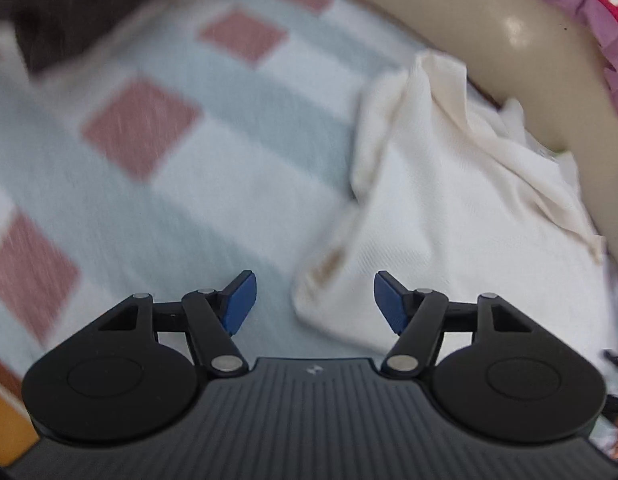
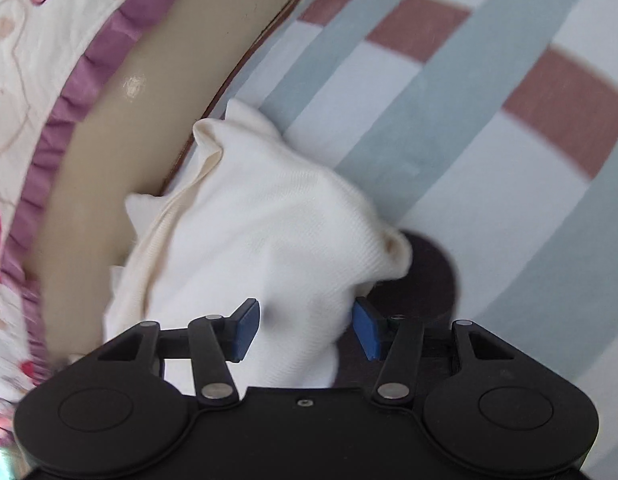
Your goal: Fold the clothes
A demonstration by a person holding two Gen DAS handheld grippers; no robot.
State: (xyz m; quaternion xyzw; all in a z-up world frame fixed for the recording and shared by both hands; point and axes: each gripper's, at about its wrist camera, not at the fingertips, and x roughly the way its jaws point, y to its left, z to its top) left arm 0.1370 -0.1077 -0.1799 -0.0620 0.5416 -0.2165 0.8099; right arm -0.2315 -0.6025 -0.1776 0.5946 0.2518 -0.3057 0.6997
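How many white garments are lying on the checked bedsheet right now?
1. A crumpled white garment lies on the checked bedsheet beside the tan bed rail, just ahead of both grippers. Anything under its folds is hidden.

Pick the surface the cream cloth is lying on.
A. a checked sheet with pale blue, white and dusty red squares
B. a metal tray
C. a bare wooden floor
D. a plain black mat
A: the cream cloth lies crumpled on the checked sheet, whose blue, white and red squares show around it.

Cream-white garment [image 1: 449, 208], pale blue, white and dusty-pink checked bedsheet [image 1: 213, 168], purple-frilled quilt [image 2: 89, 60]
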